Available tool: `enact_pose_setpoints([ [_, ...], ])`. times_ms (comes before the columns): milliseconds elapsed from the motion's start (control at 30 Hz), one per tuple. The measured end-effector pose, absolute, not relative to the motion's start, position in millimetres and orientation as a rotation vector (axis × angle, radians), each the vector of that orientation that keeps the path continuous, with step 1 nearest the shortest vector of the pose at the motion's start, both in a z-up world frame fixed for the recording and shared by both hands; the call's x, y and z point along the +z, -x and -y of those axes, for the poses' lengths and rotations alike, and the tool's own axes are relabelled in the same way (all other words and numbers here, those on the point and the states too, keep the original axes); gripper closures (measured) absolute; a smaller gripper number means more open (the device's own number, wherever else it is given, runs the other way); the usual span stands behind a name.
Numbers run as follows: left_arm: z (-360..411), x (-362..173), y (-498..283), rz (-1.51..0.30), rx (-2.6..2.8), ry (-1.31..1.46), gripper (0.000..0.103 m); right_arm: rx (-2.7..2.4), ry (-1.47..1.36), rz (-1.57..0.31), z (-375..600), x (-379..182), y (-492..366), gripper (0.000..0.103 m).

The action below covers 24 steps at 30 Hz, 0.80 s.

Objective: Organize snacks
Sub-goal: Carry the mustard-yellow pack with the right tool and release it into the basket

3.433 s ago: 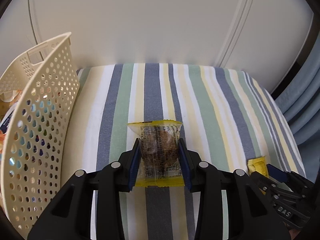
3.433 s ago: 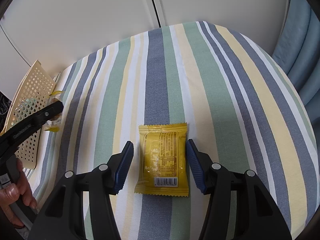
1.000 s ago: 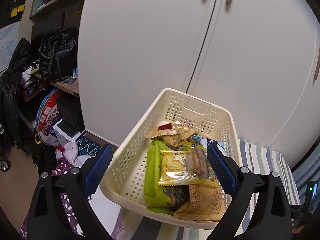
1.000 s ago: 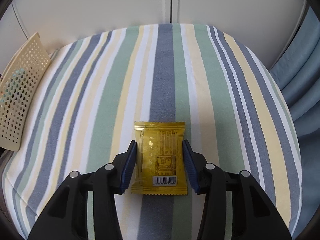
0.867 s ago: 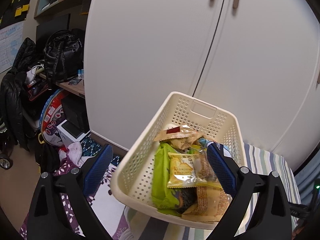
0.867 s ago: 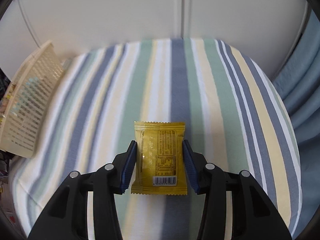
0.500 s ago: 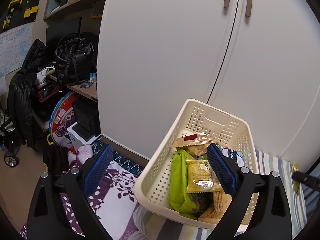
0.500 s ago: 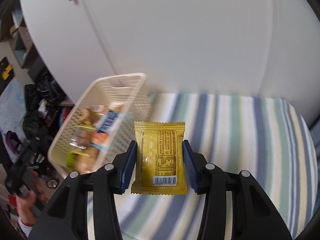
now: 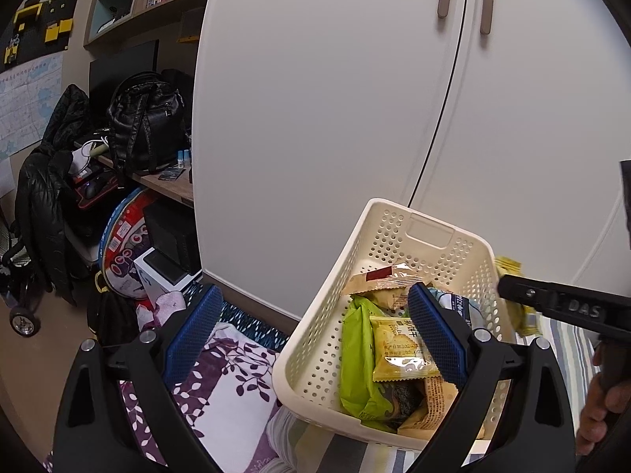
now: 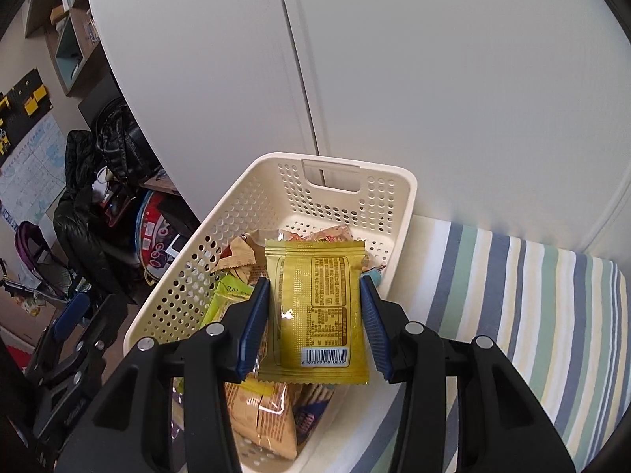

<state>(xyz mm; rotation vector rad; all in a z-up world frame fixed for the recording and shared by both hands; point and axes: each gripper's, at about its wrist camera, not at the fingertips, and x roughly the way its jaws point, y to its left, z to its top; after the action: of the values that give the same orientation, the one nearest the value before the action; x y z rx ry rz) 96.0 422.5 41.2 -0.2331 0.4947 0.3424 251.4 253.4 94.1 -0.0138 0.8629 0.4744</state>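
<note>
Left wrist view: the left hand-held gripper [image 9: 311, 339] gapes wide and empty before the cream basket [image 9: 315, 358] of snacks; its base is cut off.

Right wrist view: the right hand-held gripper [image 10: 313, 325] pinches the yellow packet [image 10: 313, 307] by its side edges above the basket [image 10: 398, 213]. It looks light, crinkly and slippery.

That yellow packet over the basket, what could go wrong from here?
1. The yellow packet is pinched only by its side edges in the right gripper; it might slip or twist early.
2. The basket looks to overhang the edge of the striped surface, so a nudge might tip it.
3. The open left gripper hangs close to the basket and could bump it.
</note>
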Motion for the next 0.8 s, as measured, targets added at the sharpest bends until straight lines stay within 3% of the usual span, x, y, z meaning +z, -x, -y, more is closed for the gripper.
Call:
enact_pose_setpoints([
  [800,-424,41,-95,-0.497,0.336,0.234,0.007,0.461,0.051,-0.854,-282,86,-261,0.057],
])
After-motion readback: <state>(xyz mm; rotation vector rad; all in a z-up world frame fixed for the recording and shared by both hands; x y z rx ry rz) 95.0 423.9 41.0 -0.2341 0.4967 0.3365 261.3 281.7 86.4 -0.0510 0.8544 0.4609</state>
